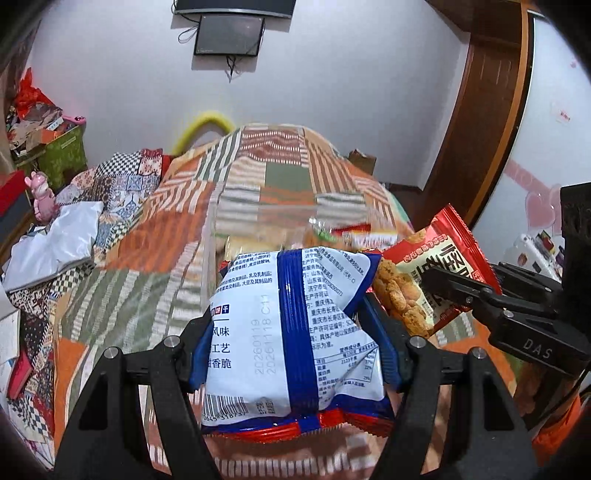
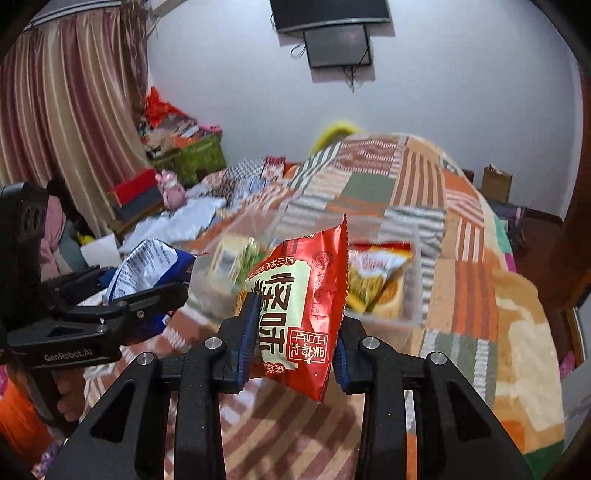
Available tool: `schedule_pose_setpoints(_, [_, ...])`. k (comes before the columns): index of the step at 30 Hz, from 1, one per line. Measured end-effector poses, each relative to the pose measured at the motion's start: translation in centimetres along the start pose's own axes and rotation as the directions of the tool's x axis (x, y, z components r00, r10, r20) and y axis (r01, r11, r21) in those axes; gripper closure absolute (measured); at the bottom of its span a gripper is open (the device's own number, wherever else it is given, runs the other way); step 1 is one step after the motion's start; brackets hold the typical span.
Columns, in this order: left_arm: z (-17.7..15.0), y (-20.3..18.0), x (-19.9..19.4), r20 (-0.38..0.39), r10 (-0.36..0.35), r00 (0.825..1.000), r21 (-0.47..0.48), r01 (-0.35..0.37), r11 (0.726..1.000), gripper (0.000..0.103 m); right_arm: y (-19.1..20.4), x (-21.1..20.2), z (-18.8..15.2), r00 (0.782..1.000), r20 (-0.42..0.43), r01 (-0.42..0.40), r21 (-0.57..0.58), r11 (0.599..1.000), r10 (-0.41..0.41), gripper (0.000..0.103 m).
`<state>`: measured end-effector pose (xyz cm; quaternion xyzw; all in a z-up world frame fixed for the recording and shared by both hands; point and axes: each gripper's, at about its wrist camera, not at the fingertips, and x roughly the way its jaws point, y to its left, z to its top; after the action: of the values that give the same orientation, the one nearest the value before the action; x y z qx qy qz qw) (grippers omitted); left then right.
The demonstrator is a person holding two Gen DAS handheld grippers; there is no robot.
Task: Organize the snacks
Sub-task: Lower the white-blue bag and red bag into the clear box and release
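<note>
Left wrist: blue-white packet (clamped)

Bedroom: plain white wall with a dark wall-mounted screen, striped pink-and-beige curtains, patchwork-quilted bed, brown wooden door frame.

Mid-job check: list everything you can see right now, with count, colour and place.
blue-and-white snack bag: one, held between the left fingers, above the bed.
red snack bag: one, held between the right fingers.
clear plastic bin: one, on the blanket ahead, with several blurred packets inside.
patchwork blanket: one, orange, green and striped, covering the bed.
pink toy: one, left of the bed.
green box: one, by the wall at left.
wall screen: one, dark, high on the wall.
left gripper: black, shut on its bag.
right gripper: black, shut on its bag.
</note>
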<state>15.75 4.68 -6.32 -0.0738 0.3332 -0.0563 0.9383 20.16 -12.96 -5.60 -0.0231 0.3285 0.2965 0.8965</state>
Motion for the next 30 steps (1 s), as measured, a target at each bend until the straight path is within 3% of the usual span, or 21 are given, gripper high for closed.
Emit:
schedule_pose_setpoints(7, [2.6, -0.1, 1.4, 0.028, -0.003, 1.0, -0.012, 0.004, 1.0, 0.033, -0.6, 0.8, 1.9, 0.999, 0.047, 0.026, 0.012, 1.0, -0.026, 0.071])
schedule_pose_setpoints(16, [4.3, 0.0, 4.7, 0.008, 0.015, 1.0, -0.008, -0.015, 1.0, 0.033, -1.7, 2.9, 3.1, 0.998, 0.05, 0.047, 0.021, 0.999, -0.048, 0.071])
schedule_pose_setpoints(20, [4.9, 0.0, 6.5, -0.005, 0.03, 1.0, 0.002, -0.03, 1.0, 0.033, -2.3, 4.2, 3.4, 0.997, 0.035, 0.063, 0.016, 0.998, -0.063, 0.079])
schedule_pose_setpoints(30, [4.6, -0.1, 10.5, -0.059, 0.072, 0.996, 0.026, -0.071, 0.997, 0.033, -3.7, 7.1, 2.9, 0.998, -0.037, 0.048, 0.045, 0.998, -0.047, 0.078])
